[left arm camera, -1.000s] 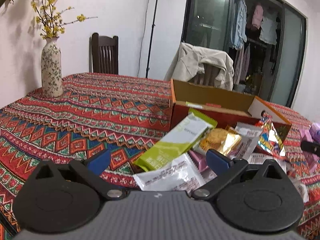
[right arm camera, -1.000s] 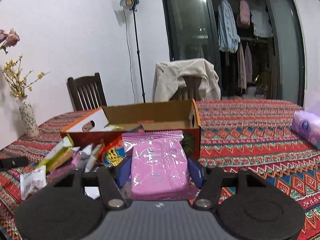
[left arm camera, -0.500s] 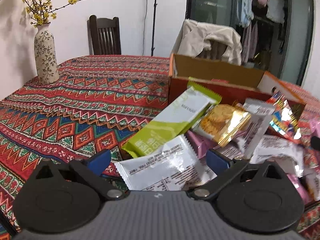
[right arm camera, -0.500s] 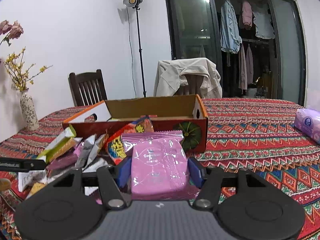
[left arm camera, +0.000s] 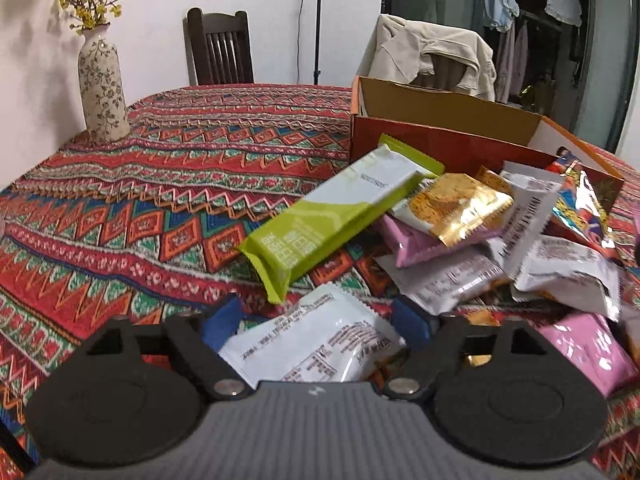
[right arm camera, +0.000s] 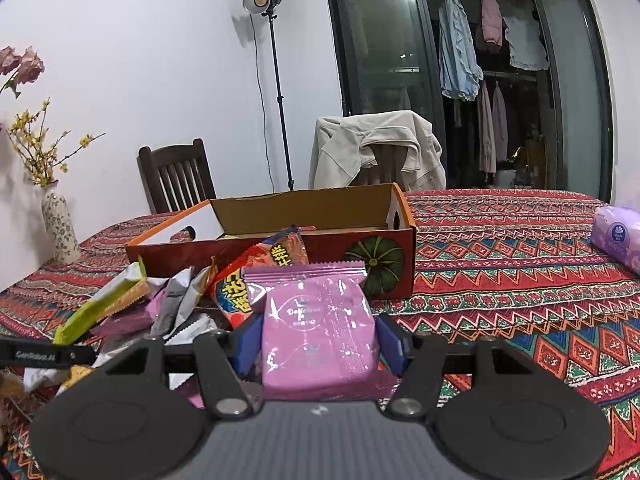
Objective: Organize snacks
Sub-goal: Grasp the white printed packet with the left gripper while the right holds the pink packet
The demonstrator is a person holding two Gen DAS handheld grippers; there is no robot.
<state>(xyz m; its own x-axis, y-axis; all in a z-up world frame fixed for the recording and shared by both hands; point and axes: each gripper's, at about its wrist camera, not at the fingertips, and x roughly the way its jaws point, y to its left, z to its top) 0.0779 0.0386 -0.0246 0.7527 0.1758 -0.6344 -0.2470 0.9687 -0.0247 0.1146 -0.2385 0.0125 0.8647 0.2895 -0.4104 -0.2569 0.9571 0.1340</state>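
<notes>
My left gripper [left arm camera: 316, 326] is open, its blue fingers on either side of a white snack packet [left arm camera: 316, 346] lying on the tablecloth. Beyond it lie a green bar [left arm camera: 332, 216], a gold cracker packet [left arm camera: 452, 208] and several pink and white packets. My right gripper [right arm camera: 318, 340] is shut on a pink snack packet [right arm camera: 318, 334], held above the table in front of the open cardboard box [right arm camera: 280, 240]. The box also shows in the left wrist view [left arm camera: 440, 140]. A red snack bag [right arm camera: 260, 276] leans against the box front.
A patterned vase with yellow flowers [left arm camera: 102, 88] stands at the table's far left. A purple tissue pack [right arm camera: 618, 236] lies at the right. Two chairs stand behind the table, one draped with a beige jacket [right arm camera: 376, 148]. The left gripper's body [right arm camera: 44, 356] pokes in from the left.
My left gripper has moved down and forward so the white packet now sits between its fingers. My right gripper has kept hold of the pink packet and lifted slightly.
</notes>
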